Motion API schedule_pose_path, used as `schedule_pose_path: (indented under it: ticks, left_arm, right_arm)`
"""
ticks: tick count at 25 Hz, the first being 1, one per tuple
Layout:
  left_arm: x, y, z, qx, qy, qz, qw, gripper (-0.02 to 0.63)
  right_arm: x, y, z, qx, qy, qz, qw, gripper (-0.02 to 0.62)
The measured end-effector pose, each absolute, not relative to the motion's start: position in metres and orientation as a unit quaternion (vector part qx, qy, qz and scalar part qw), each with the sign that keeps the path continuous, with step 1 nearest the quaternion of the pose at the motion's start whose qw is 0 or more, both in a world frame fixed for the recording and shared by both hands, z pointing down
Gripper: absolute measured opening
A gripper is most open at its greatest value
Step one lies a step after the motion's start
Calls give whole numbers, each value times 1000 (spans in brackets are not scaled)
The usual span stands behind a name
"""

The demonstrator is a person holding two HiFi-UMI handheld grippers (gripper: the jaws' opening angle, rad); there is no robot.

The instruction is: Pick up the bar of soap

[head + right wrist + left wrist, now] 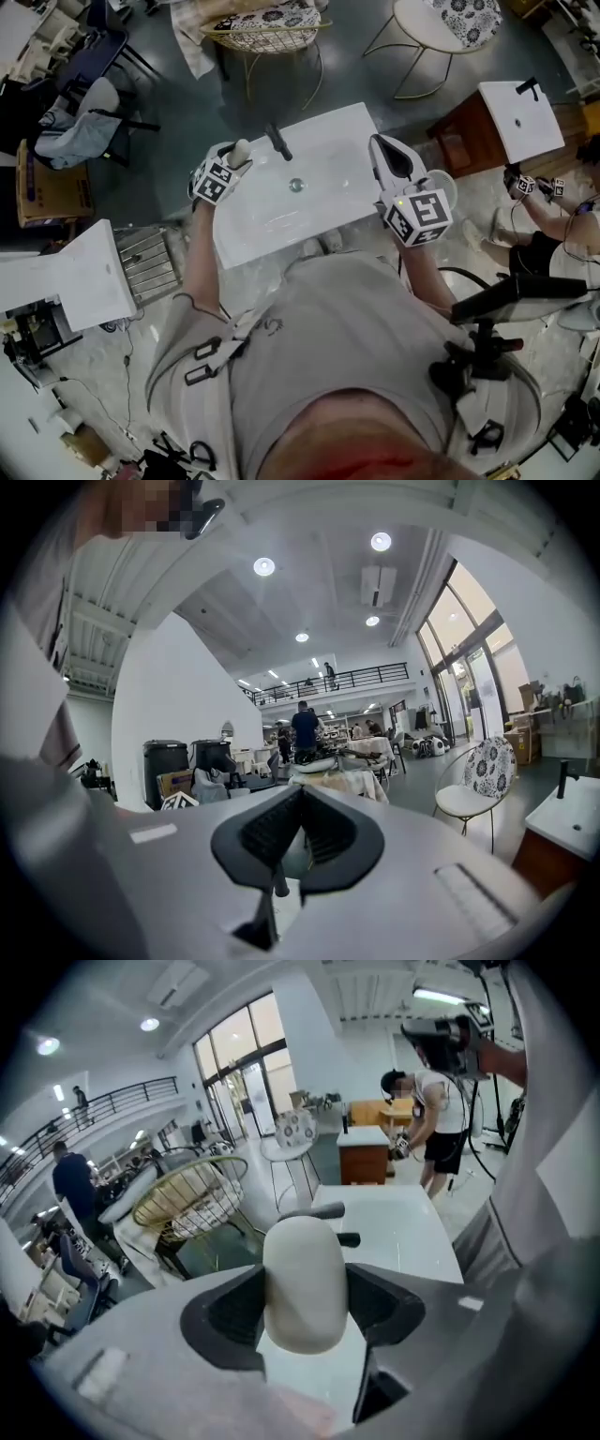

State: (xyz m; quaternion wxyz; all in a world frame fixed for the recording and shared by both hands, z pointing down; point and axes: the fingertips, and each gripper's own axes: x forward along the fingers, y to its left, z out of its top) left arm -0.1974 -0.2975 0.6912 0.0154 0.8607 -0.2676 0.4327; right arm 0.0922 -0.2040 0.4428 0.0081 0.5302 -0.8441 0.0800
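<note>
Gripping the bar of soap (302, 1269) by its 2 long sides, the left tongs (305, 1314) are pressing their dark pads against it, so the jaws are standing partly apart at the width of the bar. The soap is a smooth, cream, rounded oblong, and it is sticking out past the jaw tips. In the head view the left tongs (232, 159) are holding the soap (241, 149) over the left rear corner of the white sink counter (253, 234), just beside the black faucet (278, 142). In the left gripper view the counter's white surface (403, 1232) is showing under the soap's lower end, and the faucet (321, 1211) is peeking out behind its top.

The right tongs (302, 794) are sitting narrow, their jaw tips meeting and nothing lying between them. In the head view they (381, 142) are hovering over the counter's right edge, pointing away from the person, well apart from the soap. The round drain (296, 186) is lying in the basin between the 2 tongs. Another person (553, 225) is working at the far right.
</note>
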Motion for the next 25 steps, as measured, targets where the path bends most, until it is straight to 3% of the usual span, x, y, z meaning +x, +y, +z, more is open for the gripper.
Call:
schedule_pose_path:
  ticks: [17,25]
  left_arm:
    - [-199,-316,880,769,-127,624,53,261]
    - [-205,-321,895,766,-109,630,69,264]
  right_arm:
    - [114,-207,434,561,-822,87,35,2]
    - [127,-209,439,576,-811,90,51,2]
